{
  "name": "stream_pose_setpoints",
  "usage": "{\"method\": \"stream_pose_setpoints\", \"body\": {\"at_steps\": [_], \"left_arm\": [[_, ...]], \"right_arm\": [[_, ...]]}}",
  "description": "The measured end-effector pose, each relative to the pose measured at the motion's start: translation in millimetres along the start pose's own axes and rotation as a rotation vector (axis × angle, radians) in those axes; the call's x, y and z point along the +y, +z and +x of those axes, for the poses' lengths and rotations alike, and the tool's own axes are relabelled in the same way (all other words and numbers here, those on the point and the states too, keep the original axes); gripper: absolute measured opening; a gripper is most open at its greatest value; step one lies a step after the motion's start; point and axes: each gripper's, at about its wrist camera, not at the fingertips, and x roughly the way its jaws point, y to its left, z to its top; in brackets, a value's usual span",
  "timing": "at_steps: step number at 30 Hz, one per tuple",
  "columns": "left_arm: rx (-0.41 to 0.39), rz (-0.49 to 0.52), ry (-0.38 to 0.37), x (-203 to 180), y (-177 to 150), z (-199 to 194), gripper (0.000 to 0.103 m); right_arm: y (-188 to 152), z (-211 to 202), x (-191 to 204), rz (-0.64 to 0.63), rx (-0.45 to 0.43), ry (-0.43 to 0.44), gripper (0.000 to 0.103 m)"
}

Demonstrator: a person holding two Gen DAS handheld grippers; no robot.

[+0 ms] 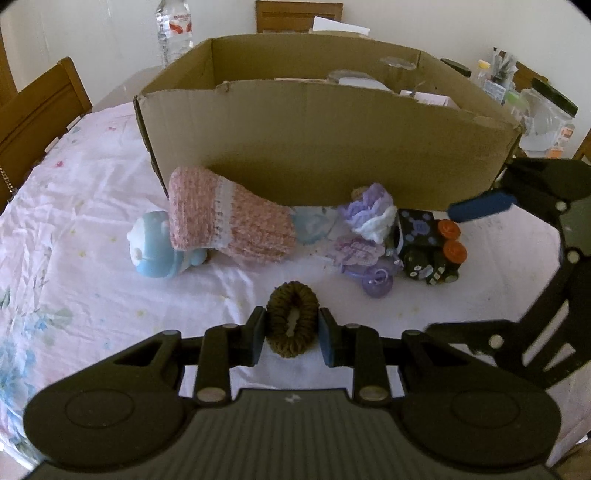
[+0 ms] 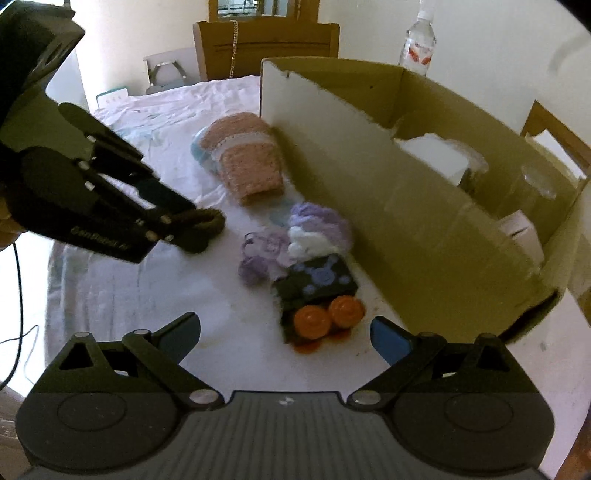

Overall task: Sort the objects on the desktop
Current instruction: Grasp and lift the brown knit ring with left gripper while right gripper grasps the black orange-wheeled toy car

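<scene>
My left gripper (image 1: 292,332) is shut on a brown hair scrunchie (image 1: 292,318), held above the white cloth; it also shows in the right wrist view (image 2: 201,225). My right gripper (image 2: 284,332) is open and empty, just in front of a black toy with orange caps (image 2: 319,299), which also shows in the left wrist view (image 1: 430,245). A pink knitted sock (image 1: 229,218), a blue soft toy (image 1: 155,245) and purple knitted items (image 1: 365,221) lie along the front wall of the cardboard box (image 1: 325,147).
The box holds white boxes (image 2: 436,155) and a glass item. A water bottle (image 1: 173,29) stands behind it. Wooden chairs (image 1: 37,107) ring the table. Jars and clutter (image 1: 543,107) sit at the far right.
</scene>
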Motion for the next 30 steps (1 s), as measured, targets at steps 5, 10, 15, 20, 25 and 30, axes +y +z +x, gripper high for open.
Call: {"method": "stream_pose_setpoints", "body": {"at_steps": [5,10,15,20,25,30], "left_arm": [[-0.001,-0.003,-0.002,1,1,0,0.028],[-0.001,-0.009,-0.002,1,2,1,0.028],[0.003,-0.01,-0.001,0,3,1,0.029],[-0.001,-0.003,0.002,-1,3,-3,0.029],[-0.009,0.024,-0.002,-5,7,-15,0.029],[-0.009,0.056,-0.015,-10,13,-30,0.029]], "right_arm": [[5,10,0,-0.078,-0.009,0.004,0.092],[7,12,3,-0.125,-0.027,0.02,0.084],[6,5,0,-0.128,-0.009,0.035,0.061],[0,1,3,-0.14,0.019,0.049,0.061],[-7,-11,3,-0.142,0.034,0.061,0.058],[-6,-22,3,-0.164,0.042,0.068,0.056]]}}
